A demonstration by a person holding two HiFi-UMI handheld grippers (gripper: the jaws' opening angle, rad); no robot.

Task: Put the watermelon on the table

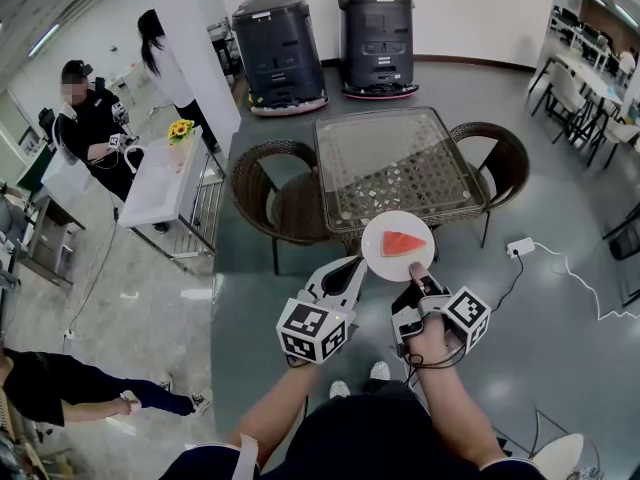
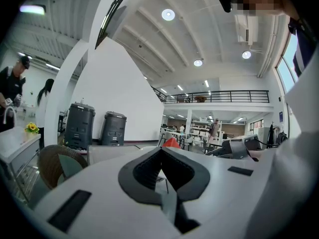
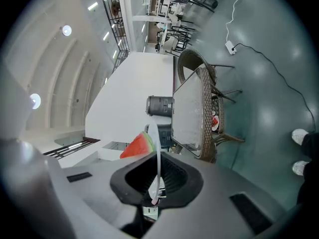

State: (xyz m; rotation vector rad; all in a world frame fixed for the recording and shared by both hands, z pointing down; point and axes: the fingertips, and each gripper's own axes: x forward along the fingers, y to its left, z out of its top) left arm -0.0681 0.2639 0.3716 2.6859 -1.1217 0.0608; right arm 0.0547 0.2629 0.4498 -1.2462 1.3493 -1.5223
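Note:
A red watermelon slice (image 1: 403,242) lies on a white plate (image 1: 383,260) held in the air just before the near edge of the glass-topped wicker table (image 1: 390,158). My right gripper (image 1: 415,274), rolled on its side, is shut on the plate's near rim. In the right gripper view the plate (image 3: 157,143) runs edge-on between the jaws of the right gripper (image 3: 158,176), with the watermelon slice (image 3: 137,146) to its left and the table (image 3: 189,113) beyond. My left gripper (image 1: 358,264) has its tips together beside the plate's left rim, gripping nothing. In the left gripper view the watermelon slice (image 2: 172,142) shows just past the left gripper (image 2: 160,151).
Wicker chairs stand left (image 1: 280,193) and right (image 1: 497,158) of the table. Two dark machines (image 1: 278,48) (image 1: 377,33) stand against the back wall. A white counter with yellow flowers (image 1: 180,128) and people are at the left. A power strip (image 1: 520,246) with its cable lies on the floor.

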